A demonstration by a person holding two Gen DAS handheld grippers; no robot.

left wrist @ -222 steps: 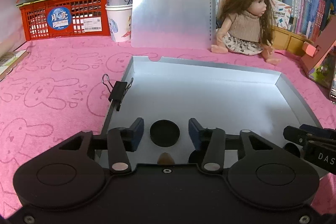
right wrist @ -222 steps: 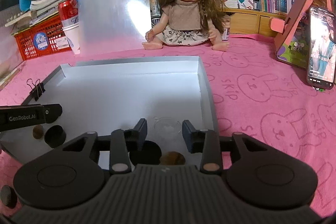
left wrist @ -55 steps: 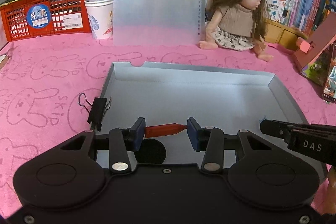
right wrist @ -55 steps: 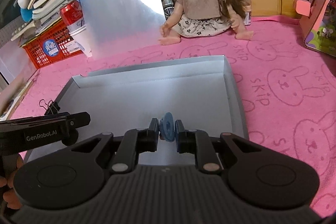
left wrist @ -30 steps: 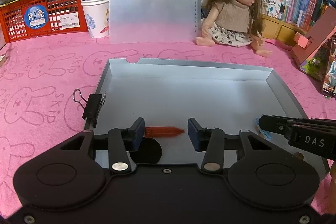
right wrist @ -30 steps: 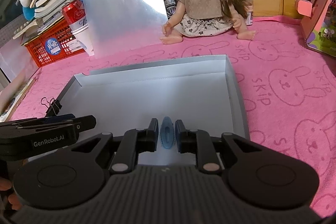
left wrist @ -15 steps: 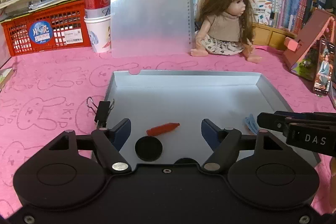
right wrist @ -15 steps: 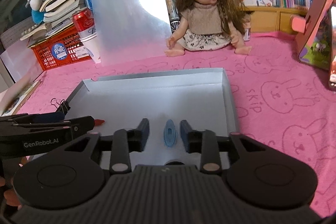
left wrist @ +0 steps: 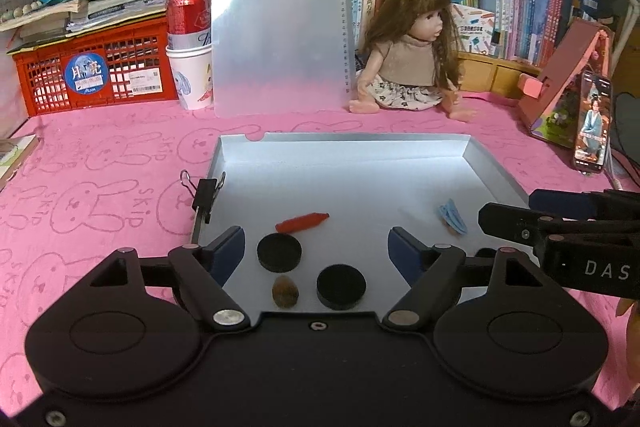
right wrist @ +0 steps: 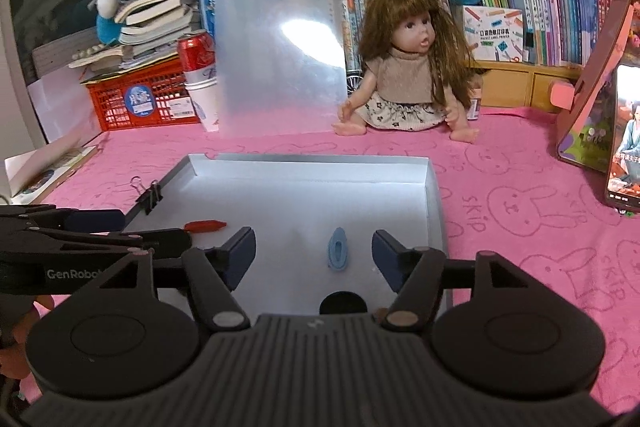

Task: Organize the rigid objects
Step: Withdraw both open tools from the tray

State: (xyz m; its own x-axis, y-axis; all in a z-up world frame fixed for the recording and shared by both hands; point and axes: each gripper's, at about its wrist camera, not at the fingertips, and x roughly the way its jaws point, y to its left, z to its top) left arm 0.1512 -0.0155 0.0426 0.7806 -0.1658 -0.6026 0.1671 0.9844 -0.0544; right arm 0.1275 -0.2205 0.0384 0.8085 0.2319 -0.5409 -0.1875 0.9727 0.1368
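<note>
Red pointed piece (left wrist: 302, 222) lies flat on the silver tray (left wrist: 344, 147) floor, left-centre, just beyond one black disc (left wrist: 279, 252); a second black disc (left wrist: 341, 286) and a small brown stone (left wrist: 285, 291) sit nearer the tray's front edge. Blue clip-shaped piece (right wrist: 338, 249) lies flat on the right half of the same tray, apart from the rest. Left claw (left wrist: 316, 247) is released, jaws opening, nothing pressed between the pads; the near disc and the stone merely show in the gap below it. Right claw (right wrist: 314, 253) is likewise released and opening, blue piece lying free on the tray between its fingers, no pad touching it. Black binder clip (left wrist: 204, 193) is clamped on the tray's left wall. Tray sits on the bench under a pink bunny-print cloth (left wrist: 100, 187); clipboard (left wrist: 280, 27), doll (left wrist: 408, 55), red crate (left wrist: 92, 71) and can-in-cup stand along the back, a phone on a stand to the right. My read: both drops are done, this is the let-go and back-off step. Next move probably needs both claws clear of the tray without nudging the placed pieces, then a look for whatever rigid items remain outside it; none are plainly visible on the cloth.
</note>
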